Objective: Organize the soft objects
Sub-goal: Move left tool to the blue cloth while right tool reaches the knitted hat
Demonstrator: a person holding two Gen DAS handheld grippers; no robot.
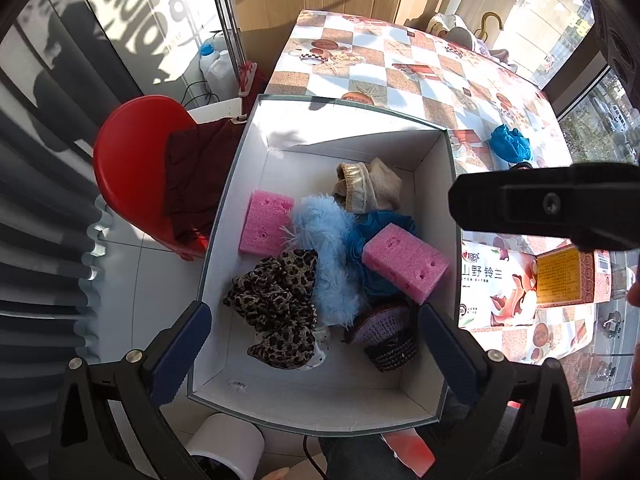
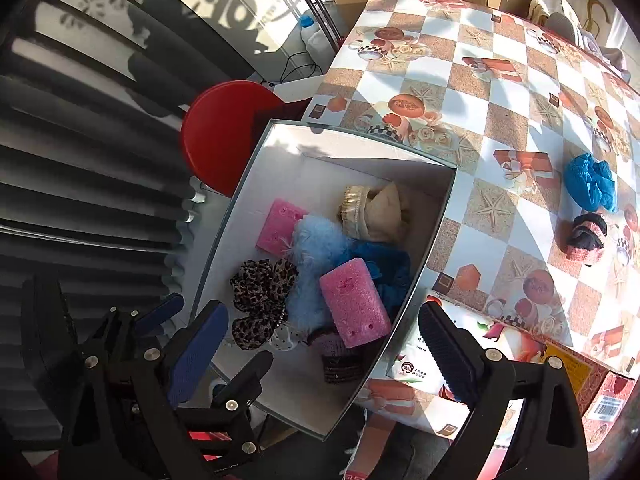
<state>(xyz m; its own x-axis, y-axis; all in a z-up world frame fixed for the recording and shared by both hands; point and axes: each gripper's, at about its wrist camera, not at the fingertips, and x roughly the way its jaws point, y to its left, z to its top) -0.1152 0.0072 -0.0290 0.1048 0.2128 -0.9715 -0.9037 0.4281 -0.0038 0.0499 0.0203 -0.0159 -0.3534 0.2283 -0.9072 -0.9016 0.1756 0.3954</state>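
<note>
Both grippers hung over the white box (image 1: 224,240) with their jaws spread wide and nothing between them: the left gripper (image 1: 316,344) above the box's near end, the right gripper (image 2: 324,344) over its right wall.

Going left to right inside the box, a pink sponge (image 1: 266,222) leaned near the left wall, a leopard scrunchie (image 1: 276,300) lay in front of it, and a blue feather puff (image 1: 328,248) ran down the middle. Behind that sat a beige pouch (image 1: 368,190), then a dark-blue mesh ball (image 1: 360,240) with a second sponge (image 1: 404,262) resting on it, and a purple knit piece (image 1: 388,332) at the near right.

Further right, on the checked bench (image 2: 500,92), a blue shoe cover (image 2: 590,182) and a dark sock roll (image 2: 586,240) lay well apart from the box, not yet put away.

Both looked light, limp and easily squashed. The shoe cover seemed thin and slippery, so a pinch across its bunched middle would probably hold best. The sock roll looked firmer and grippier; closing across its rolled body should keep it from unrolling.
</note>
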